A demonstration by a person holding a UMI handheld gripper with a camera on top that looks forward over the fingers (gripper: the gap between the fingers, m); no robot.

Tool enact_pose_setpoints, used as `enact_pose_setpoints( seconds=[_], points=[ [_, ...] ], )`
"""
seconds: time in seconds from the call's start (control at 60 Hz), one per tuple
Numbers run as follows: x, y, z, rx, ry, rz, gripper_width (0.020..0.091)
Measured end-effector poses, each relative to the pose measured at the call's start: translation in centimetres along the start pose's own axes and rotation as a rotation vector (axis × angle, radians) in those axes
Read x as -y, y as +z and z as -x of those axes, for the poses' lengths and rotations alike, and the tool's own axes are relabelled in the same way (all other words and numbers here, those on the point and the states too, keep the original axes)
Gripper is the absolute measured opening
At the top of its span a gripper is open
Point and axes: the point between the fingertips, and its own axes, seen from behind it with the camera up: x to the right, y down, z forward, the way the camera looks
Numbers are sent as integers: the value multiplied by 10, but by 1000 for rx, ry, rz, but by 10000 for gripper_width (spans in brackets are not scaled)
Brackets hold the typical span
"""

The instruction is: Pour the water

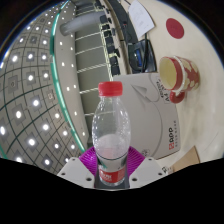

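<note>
A clear plastic water bottle (110, 128) with a red cap and a red label stands upright between my fingers. My gripper (111, 160) is shut on the bottle, the magenta pads (90, 158) pressing its lower body from both sides. Beyond the bottle to the right sits a cream cup (181, 76) with red trim, on a white box-like surface (150, 100). The bottle and I appear lifted well above the floor. I cannot make out the water level inside the bottle.
A patterned floor with bright dots (35, 100) spreads to the left. Desks and furniture (95, 45) stand in the background. A round red mark (176, 32) shows on a white surface at the far right.
</note>
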Motion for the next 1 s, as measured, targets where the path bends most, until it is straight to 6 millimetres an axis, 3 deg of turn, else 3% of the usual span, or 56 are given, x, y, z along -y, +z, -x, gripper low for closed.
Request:
enact_pose_setpoints(
  seconds=[0.117,0.267,0.367,0.533,0.65,0.767,0.95,1.0],
  points=[
    [23,23,-22,12,203,16,340],
    [51,25,-45,11,396,-3,339],
    [54,30,-56,-4,401,9,339],
    [49,29,-53,-34,363,51,340],
    [49,25,-32,-51,192,81,340],
    [64,18,2,-54,-106,92,342],
    [143,-5,56,-98,-669,8,342],
    [170,-8,59,-132,-816,-24,342]
  ],
)
